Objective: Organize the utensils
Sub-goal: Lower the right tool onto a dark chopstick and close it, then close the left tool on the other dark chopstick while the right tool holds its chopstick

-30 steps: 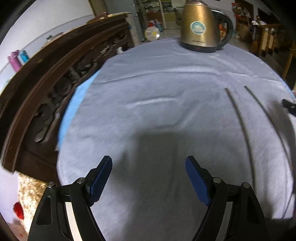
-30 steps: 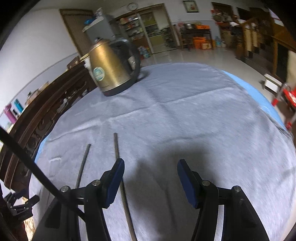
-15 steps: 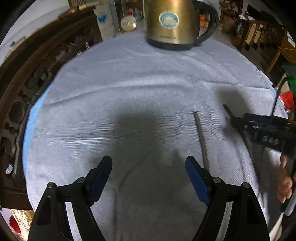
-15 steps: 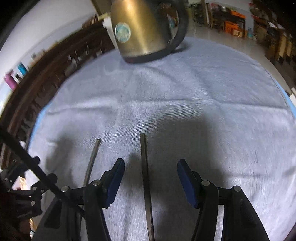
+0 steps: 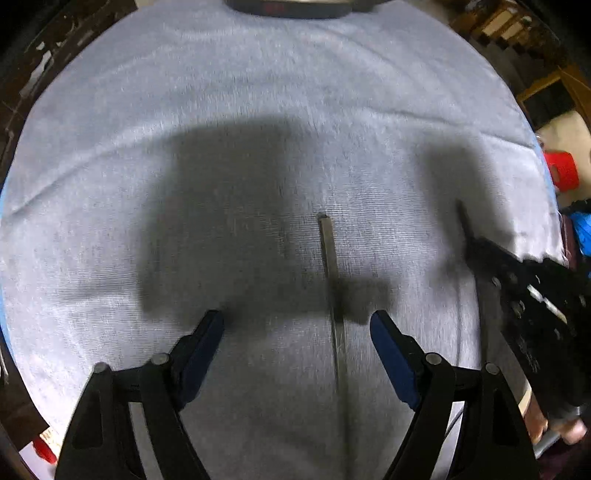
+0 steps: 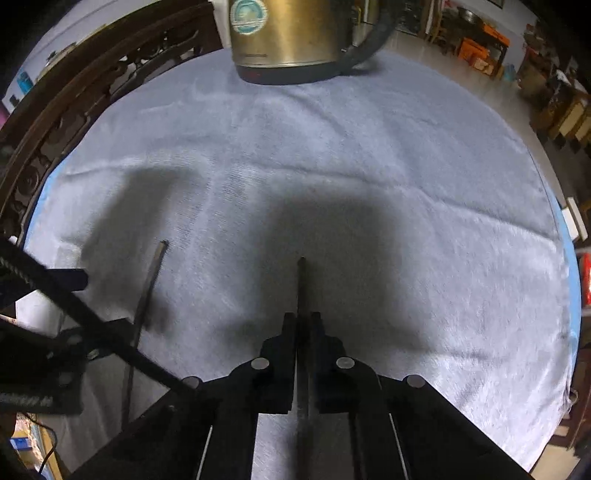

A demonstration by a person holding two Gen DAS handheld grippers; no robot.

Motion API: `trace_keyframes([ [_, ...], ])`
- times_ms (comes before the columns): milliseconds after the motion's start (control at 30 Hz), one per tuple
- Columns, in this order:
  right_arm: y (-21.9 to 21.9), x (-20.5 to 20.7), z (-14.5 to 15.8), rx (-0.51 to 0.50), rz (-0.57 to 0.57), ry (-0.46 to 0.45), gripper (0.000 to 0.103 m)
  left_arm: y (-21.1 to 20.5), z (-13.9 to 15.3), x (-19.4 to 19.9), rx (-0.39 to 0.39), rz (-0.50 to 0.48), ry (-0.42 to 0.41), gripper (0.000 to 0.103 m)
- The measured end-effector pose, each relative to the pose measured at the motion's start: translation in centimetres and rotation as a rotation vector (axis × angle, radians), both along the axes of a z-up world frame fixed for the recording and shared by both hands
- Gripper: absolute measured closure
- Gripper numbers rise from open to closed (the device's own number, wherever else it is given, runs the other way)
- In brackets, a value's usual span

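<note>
Right wrist: right gripper steeply downward, clamping chopstick.

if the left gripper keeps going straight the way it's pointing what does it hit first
Most likely the chopstick lying on the grey cloth. The left gripper is open and points down at the table, with that stick running between its fingers, nearer the right one. Depth is unclear, so the fingers may meet cloth first.

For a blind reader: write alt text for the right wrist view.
The right gripper is shut on a chopstick lying on a grey cloth. A second chopstick lies to its left; a brass kettle stands beyond.
</note>
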State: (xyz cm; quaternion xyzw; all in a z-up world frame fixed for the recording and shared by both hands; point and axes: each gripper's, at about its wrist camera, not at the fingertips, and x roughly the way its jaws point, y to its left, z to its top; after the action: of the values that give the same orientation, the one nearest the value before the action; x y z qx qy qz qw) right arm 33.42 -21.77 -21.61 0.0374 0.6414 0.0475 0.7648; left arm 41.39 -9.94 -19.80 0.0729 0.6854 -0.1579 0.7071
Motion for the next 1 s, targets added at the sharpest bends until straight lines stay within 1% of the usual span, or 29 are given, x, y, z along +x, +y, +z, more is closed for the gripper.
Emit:
trace_keyframes([
  [67, -1.0, -0.5, -0.1, 0.017, -0.015, 0.013, 0.096, -0.7, -0.1, 0.5, -0.004, -0.008, 0.009, 0.021],
  [167, -2.3, -1.0, -0.1, 0.057, -0.034, 0.031, 0.096, -1.7, -0.1, 1.0, 0.028, -0.016, -0.007, 0.021],
  [233, -3.1, -1.1, -0.3, 0.090, -0.054, 0.043, 0.096, -2.5, 0.0, 0.9, 0.054, -0.043, -0.026, 0.026],
  [267, -3.4, -1.2, -0.3, 0.102, -0.062, 0.048, 0.096, -2.8, 0.0, 0.8, 0.072, -0.055, -0.039, 0.032],
  [300, -3.7, -1.3, -0.3, 0.110, -0.069, 0.051, 0.096, -3.1, 0.2, 0.6, 0.088, -0.063, -0.053, 0.041],
  [333, -3.9, -1.3, -0.3, 0.115, -0.074, 0.052, 0.096, -3.4, 0.3, 0.4, 0.088, -0.071, -0.061, 0.046],
  [367, -3.9, -1.4, -0.1, 0.116, -0.077, 0.051, 0.096, -3.6, 0.5, 0.2, 0.080, -0.085, -0.068, 0.059],
  [400, -3.9, -1.5, -0.1, 0.116, -0.081, 0.050, 0.096, -3.7, 0.6, 0.1, 0.073, -0.093, -0.076, 0.075],
  [433, -4.0, -1.6, -0.1, 0.117, -0.084, 0.050, 0.096, -3.4, 0.7, 0.0, 0.068, -0.093, -0.079, 0.083],
  [467, -4.1, -1.6, -0.1, 0.119, -0.089, 0.051, 0.096, -3.2, 0.8, -0.1, 0.054, -0.090, -0.079, 0.094],
  [567, -4.5, -2.5, -0.2, 0.135, -0.113, 0.050, 0.096, -2.2, 0.7, -0.8, 0.008, -0.089, -0.108, 0.096],
  [633, -5.0, -3.4, 0.0, 0.152, -0.130, 0.043, 0.096, -0.5, 0.8, -2.3, -0.012, -0.077, -0.123, 0.097],
  [733, -5.4, -5.1, 0.4, 0.174, -0.153, 0.024, 0.096, 0.7, 0.9, -4.1, -0.014, -0.061, -0.152, 0.098],
  [800, -6.0, -5.9, 0.9, 0.191, -0.172, 0.005, 0.096, 1.8, 1.5, -5.2, -0.033, -0.049, -0.182, 0.098],
  [900, -7.1, -7.2, 2.2, 0.225, -0.209, -0.050, 0.097, 4.0, 3.3, -7.2, -0.064, -0.025, -0.250, 0.098],
  [1000, -7.9, -8.7, 4.4, 0.245, -0.217, -0.134, 0.097, 6.1, 5.9, -9.5, -0.084, -0.006, -0.345, 0.098],
])
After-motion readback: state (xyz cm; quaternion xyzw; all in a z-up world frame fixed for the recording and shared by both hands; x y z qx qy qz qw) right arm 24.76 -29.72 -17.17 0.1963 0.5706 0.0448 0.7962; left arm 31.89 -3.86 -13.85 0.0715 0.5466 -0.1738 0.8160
